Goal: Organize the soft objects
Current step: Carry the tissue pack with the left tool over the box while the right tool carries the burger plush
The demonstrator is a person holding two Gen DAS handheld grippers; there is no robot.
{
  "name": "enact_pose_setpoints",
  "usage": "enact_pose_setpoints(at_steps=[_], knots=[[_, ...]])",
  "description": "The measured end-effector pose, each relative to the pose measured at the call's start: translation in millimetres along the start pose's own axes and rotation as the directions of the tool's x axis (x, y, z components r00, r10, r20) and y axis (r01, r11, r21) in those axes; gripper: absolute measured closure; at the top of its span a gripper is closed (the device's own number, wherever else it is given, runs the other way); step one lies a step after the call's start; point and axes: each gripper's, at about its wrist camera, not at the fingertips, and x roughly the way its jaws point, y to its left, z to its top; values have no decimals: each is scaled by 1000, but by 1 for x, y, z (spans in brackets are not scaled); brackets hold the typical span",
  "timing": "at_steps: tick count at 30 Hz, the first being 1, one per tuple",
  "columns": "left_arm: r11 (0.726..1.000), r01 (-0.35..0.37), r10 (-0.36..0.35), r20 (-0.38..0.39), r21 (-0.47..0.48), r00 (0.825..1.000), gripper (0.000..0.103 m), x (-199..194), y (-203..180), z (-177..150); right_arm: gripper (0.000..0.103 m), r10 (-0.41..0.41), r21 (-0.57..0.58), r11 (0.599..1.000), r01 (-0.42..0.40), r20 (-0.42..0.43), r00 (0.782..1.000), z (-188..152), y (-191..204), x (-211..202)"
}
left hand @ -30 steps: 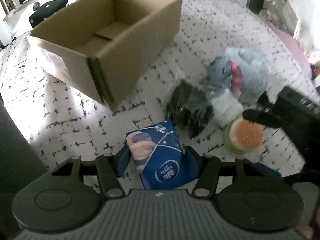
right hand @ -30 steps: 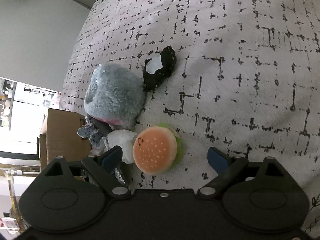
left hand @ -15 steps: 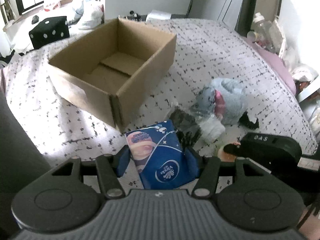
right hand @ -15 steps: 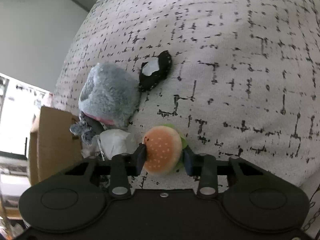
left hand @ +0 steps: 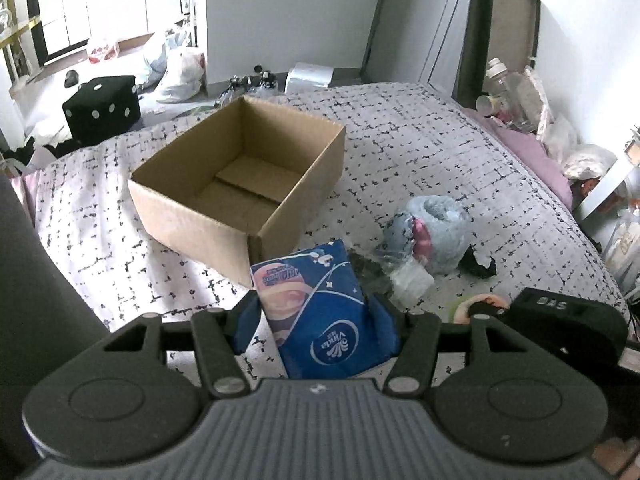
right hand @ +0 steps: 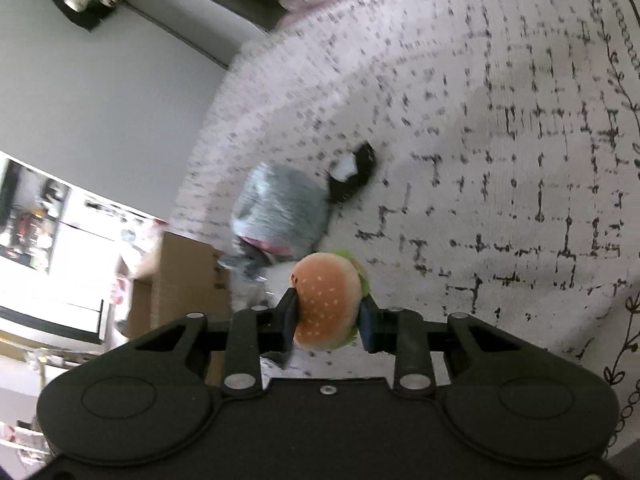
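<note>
1. Left gripper [left hand: 316, 316]: jaws set mid-width and clamped on a blue tissue pack [left hand: 316, 304], held upright between the pads and clear of the bedspread [left hand: 420, 148].
2. Right gripper [right hand: 328, 316]: jaws narrow and closing, pads pressing both sides of a plush burger [right hand: 326, 300], which is held above the bedspread.
3. Handling, tissue pack: judged light and compressible, with a slick film wrapper. A grip across the broad faces at mid-body, as at present, looks sound; an edge hold would likely slip.
4. Handling, plush burger: judged very light, soft and springy. It is gripped across the bun's widest part; overtightening only deforms it, with no breakage risk.
5. Writing: "Vinda" is legible in a white oval on the tissue pack. An orange label above it is too small to read.
6. Surroundings: an open cardboard box [left hand: 240, 184], apparently empty, stands on the bedspread beyond the left gripper. To its right lie a grey plush toy [left hand: 436, 232], a clear plastic bag [left hand: 404, 276] and a small black-and-white item [left hand: 478, 262], close together.
7. Judgement: both held items appear destined for the cardboard box.
</note>
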Motion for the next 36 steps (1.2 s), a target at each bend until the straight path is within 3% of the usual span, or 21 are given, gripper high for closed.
enact_pose_setpoints(at_steps=[6, 14, 22, 36], knots=[[1000, 15, -15, 39, 13, 999, 45, -16, 3, 6, 73, 86, -6, 996, -86, 63, 994, -4, 9, -23], [998, 47, -52, 103, 52, 993, 45, -42, 13, 23, 73, 135, -70, 989, -128, 103, 985, -13, 28, -36], [993, 67, -81, 152, 96, 985, 45, -54, 22, 34, 73, 135, -161, 981, -111, 145, 980, -22, 42, -41], [986, 130, -143, 128, 104, 981, 45, -30, 61, 60, 73, 158, -315, 946, -76, 246, 956, -34, 76, -34]])
